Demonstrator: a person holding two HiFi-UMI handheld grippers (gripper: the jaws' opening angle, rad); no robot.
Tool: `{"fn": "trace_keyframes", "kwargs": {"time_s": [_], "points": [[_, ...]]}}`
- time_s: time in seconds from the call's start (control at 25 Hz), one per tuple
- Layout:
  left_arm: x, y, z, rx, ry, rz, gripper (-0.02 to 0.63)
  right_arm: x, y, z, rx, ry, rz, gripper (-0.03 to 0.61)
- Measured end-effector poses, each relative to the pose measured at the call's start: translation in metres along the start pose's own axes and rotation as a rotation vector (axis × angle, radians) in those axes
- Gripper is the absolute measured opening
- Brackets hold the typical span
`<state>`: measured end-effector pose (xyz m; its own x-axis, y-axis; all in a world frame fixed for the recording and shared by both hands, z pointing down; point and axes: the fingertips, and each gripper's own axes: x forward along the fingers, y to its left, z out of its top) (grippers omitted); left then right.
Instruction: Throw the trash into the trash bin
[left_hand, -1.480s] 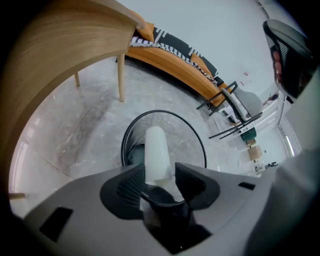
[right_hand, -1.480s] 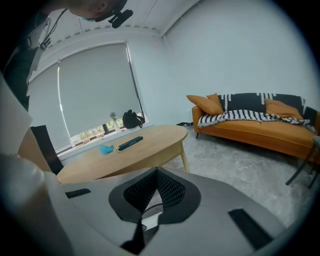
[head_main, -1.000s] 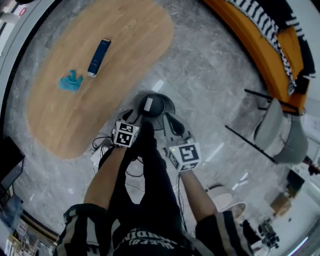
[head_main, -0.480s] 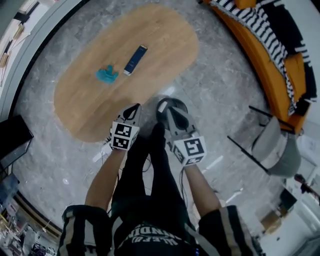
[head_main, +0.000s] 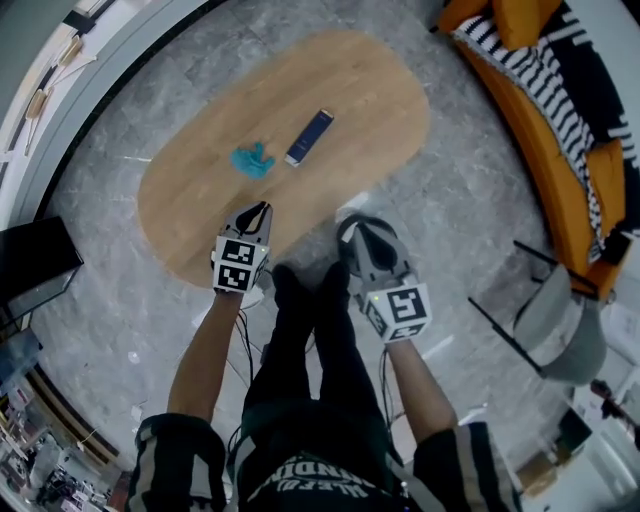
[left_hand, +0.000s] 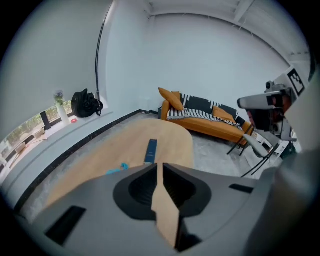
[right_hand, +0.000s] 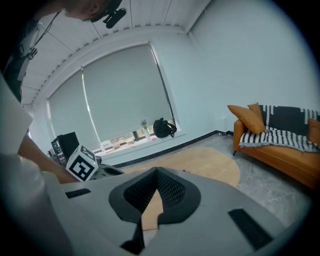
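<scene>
Wooden oval table (head_main: 200, 190) stretches ahead of us. Our left gripper (head_main: 261, 208) and right gripper (head_main: 358, 228) hover at its near edge, both clenched on nothing. Farther off, a blue packet (head_main: 309, 138) and teal wad (head_main: 252, 160) lie unbinned.

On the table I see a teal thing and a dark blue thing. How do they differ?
The teal piece is crumpled and irregular, while the dark blue piece is flat and straight-edged. The dark blue piece is long and narrow, the teal piece short and bunched. Both lie close together but apart on the wooden table.
</scene>
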<state>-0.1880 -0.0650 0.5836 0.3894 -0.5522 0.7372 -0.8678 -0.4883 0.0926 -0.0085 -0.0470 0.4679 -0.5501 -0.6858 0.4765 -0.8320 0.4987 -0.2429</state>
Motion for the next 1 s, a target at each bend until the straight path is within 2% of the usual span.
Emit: {"fn": "trace_keyframes", "kwargs": {"time_s": [0.04,0.08,0.12,0.44,0.56,0.8,1.0], "points": [[0.005,0.008,-0.005,0.018,0.025,0.004,0.04,0.002,0.002,-0.001,-0.004,0.006,0.006,0.002],[0.011,0.017,-0.009,0.044,0.049,0.007,0.103,0.004,0.004,-0.003,-0.006,0.011,0.012,0.002],[0.017,0.026,-0.012,0.074,0.068,0.012,0.129,0.007,0.006,-0.005,-0.008,0.015,0.017,0.002],[0.072,0.081,-0.006,0.242,0.154,0.035,0.235,0.019,0.015,-0.029,0.001,0.053,0.044,0.002],[0.098,0.093,-0.009,0.281,0.207,0.01,0.25,0.022,0.013,-0.046,0.002,0.079,0.039,0.002],[0.145,0.112,-0.042,0.272,0.339,-0.033,0.25,0.027,0.007,-0.071,0.031,0.102,0.023,0.0],[0.182,0.115,-0.066,0.289,0.435,-0.035,0.25,0.015,-0.006,-0.106,-0.006,0.163,-0.01,0.002]]}}
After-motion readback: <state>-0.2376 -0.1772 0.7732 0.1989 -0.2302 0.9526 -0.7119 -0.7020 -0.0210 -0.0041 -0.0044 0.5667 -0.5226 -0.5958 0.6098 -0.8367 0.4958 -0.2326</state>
